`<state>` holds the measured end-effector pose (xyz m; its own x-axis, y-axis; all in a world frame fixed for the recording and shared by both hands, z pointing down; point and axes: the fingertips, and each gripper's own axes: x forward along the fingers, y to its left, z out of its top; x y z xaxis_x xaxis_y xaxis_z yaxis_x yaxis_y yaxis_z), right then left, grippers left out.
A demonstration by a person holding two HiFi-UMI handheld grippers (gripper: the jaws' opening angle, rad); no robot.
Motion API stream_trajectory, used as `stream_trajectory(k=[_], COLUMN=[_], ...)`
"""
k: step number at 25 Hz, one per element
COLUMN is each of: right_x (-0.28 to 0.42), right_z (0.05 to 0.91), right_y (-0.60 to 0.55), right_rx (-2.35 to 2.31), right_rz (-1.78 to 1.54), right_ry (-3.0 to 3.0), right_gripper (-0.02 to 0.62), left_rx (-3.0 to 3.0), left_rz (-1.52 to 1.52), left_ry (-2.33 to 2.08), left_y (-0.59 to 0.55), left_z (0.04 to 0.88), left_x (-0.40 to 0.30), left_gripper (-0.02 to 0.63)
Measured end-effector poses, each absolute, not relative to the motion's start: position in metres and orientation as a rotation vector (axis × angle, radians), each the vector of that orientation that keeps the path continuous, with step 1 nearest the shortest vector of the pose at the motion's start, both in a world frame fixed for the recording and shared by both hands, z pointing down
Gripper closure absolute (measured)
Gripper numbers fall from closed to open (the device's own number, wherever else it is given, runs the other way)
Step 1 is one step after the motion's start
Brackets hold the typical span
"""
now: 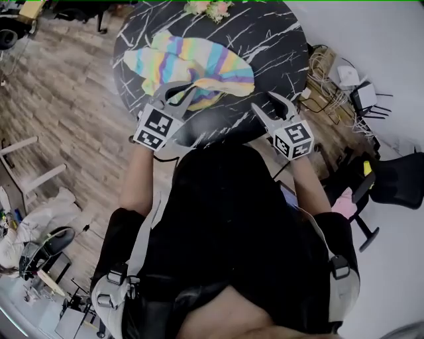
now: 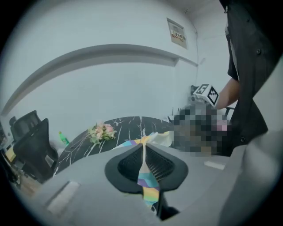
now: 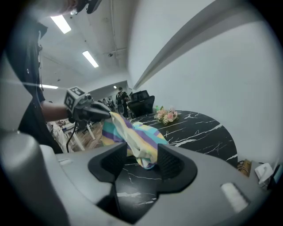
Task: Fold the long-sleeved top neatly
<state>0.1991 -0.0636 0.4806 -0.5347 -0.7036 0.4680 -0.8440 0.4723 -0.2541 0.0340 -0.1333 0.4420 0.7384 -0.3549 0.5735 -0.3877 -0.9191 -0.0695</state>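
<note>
My left gripper [image 2: 143,150] has its jaws closed tight on a thin fold of the top [image 1: 192,66]; a striped strip of it runs up through the pads. In the head view that gripper sits at the near edge of the garment, and the right gripper view shows it holding that edge lifted, the cloth draping down from it. The rest of the top lies bunched on the dark marbled table [image 1: 265,40], towards its left half. My right gripper [image 1: 273,104] has its jaws apart with nothing pressed between them. It hangs over the table's near edge, to the right of the top and, I think, clear of it, though its own view lines the hanging cloth up between the jaws. Flowers [image 1: 209,8] lie at the far side of the table
</note>
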Motion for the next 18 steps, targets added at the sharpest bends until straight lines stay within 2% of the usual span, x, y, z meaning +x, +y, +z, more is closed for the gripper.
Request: stream_trajectory(k=[9, 18], right_x=[0.149, 0.084], right_z=[0.511, 0.558], right_y=[-0.089, -0.082], right_rx=[1.088, 0.743], right_rz=[0.453, 0.169], right_ry=[-2.322, -2.228], right_gripper=[0.380, 0.407], left_rx=[2.718, 2.621], left_rz=[0.809, 0.760], left_ry=[-0.866, -0.873], left_y=[-0.174, -0.166], left_z=[0.433, 0.450], left_x=[-0.052, -0.081], left_gripper=[0.581, 0.581])
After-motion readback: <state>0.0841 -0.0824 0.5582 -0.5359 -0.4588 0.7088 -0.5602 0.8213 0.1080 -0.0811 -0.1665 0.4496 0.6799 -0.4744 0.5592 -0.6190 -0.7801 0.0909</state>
